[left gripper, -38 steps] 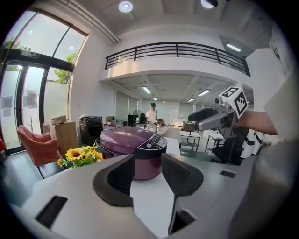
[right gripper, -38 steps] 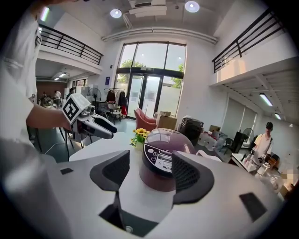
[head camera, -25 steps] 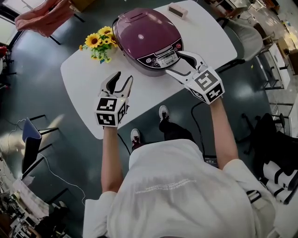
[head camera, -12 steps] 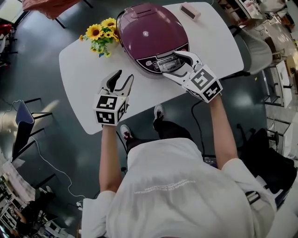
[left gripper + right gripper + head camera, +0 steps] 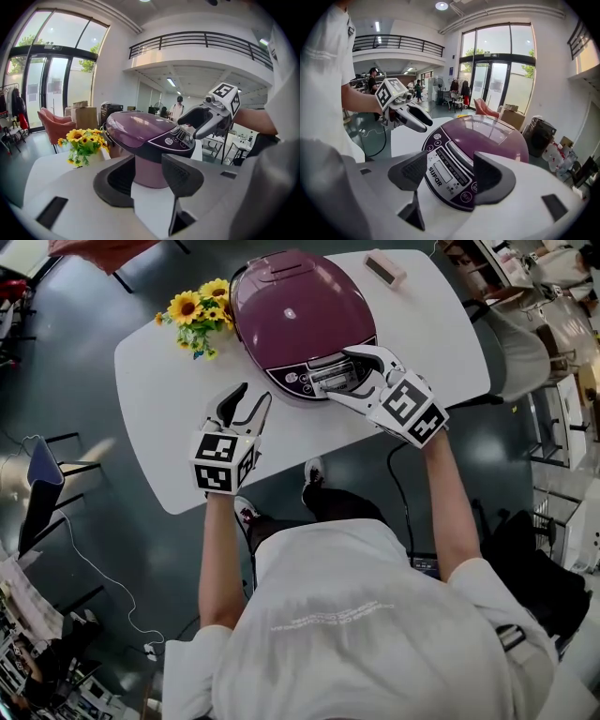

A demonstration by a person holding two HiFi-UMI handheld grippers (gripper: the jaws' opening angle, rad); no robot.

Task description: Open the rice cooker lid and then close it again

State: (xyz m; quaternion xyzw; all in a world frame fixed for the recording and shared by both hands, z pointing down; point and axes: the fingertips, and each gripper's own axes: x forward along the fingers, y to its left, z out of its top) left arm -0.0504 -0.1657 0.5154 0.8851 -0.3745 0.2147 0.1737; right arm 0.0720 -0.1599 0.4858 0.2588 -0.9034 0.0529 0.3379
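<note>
**Item:** rice cooker (image 5: 300, 315) — purple and domed, at the upper centre of the head view on the white table (image 5: 159, 437), with sunflowers (image 5: 197, 315) at its left.

**Status:** the lid is down and seated. Opening is not yet done and closing comes after it, so the task is judged to be at its very start.

**Right gripper** (image 5: 339, 374): the jaws are spread wide and have just been opening. The cooker's control panel (image 5: 445, 173) lies between them, and the pads are not pressing on it.

**Left gripper** (image 5: 248, 397): the jaws are released and empty, over bare table just short of the cooker.

**Writing:** a brand word in white capitals sits beside the panel display — it begins with S and ends with R, and the middle letters are uncertain. The button captions are too small to read.
</note>
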